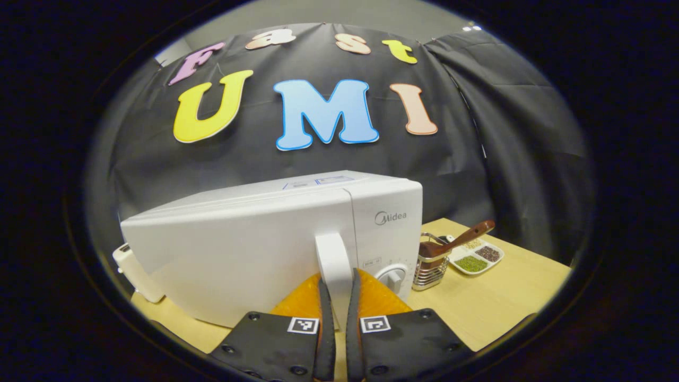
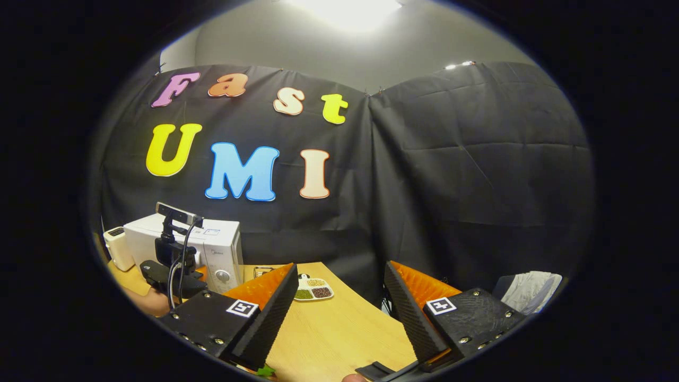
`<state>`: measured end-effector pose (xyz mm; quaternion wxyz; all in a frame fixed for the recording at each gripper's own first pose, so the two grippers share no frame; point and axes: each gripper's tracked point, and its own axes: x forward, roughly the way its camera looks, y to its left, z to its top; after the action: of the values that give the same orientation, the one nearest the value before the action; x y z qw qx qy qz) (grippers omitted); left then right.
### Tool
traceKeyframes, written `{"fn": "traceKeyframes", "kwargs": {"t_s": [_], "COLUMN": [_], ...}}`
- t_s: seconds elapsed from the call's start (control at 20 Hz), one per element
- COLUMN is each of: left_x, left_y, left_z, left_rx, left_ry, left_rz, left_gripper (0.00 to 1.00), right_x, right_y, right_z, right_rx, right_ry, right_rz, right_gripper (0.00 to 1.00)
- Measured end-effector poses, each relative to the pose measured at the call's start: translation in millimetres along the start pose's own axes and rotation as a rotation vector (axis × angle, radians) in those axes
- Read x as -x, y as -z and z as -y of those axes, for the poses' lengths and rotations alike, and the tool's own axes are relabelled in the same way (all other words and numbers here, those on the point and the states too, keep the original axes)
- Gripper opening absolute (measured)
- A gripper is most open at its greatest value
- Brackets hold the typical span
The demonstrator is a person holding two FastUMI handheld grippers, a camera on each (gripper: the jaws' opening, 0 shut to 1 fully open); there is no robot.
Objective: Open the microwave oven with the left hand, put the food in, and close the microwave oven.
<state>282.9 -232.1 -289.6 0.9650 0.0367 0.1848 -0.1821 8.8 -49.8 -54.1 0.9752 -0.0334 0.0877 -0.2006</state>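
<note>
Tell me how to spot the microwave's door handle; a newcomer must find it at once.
Find the white microwave on the wooden table. On its front, left of the round knob, stands the handle, an upright white bar. The left gripper is shut on it; the metal holder and snack tray sit apart to the right.

Light wood-grain table [image 1: 493, 307], seen in the left gripper view and again in the right gripper view. Bearing, left to right in the left gripper view: small white appliance [image 1: 135, 273] at the far left edge; white microwave oven [image 1: 265, 244] just beside it; wire holder [image 1: 429, 265] with brown wooden spoon [image 1: 461, 239], near the oven's right side; white divided dish [image 1: 476, 258] of green, brown and pale grains beyond the holder.
</note>
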Motion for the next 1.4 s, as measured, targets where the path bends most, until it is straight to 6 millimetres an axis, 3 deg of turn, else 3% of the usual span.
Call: {"fn": "traceKeyframes", "kwargs": {"t_s": [0.1,0.15,0.25,0.4,0.6,0.8,1.2,1.4], "left_x": [7.3,22.2,47.8,69.9,100.9,135.4,199.6,227.9], "left_y": [5.7,13.8,7.0,15.8,22.5,32.1,49.3,61.0], "left_z": [-0.1,3.1,1.5,-1.0,-7.9,-17.2,-49.6,-69.5], "left_rx": [0.012,0.031,-0.03,-0.014,-0.013,0.008,0.008,0.023], "left_ry": [-0.005,-0.013,-0.016,-0.012,-0.06,-0.094,-0.202,-0.232], "left_rz": [-0.038,-0.053,0.023,0.01,-0.003,-0.027,-0.057,-0.067], "left_gripper": [0.14,0.15,0.14,0.14,0.14,0.14,0.14,0.14], "right_x": [-5.0,-7.4,-10.8,-12.1,-0.3,10.5,36.4,47.6], "right_y": [-1.6,-3.2,-6.8,-4.4,-10.4,-17.1,-2.2,-6.1], "right_z": [-5.1,-8.0,-13.1,-25.2,-33.1,-28.7,-25.9,-35.0], "right_rx": [0.003,-0.005,-0.017,-0.003,-0.02,-0.028,-0.038,-0.059], "right_ry": [-0.033,-0.052,-0.086,-0.163,-0.253,-0.337,-0.498,-0.531], "right_rz": [0.005,0.006,0.018,0.019,0.048,0.076,0.058,0.067], "right_gripper": [0.99,0.99,0.99,0.99,0.99,0.99,0.99,0.99]}}
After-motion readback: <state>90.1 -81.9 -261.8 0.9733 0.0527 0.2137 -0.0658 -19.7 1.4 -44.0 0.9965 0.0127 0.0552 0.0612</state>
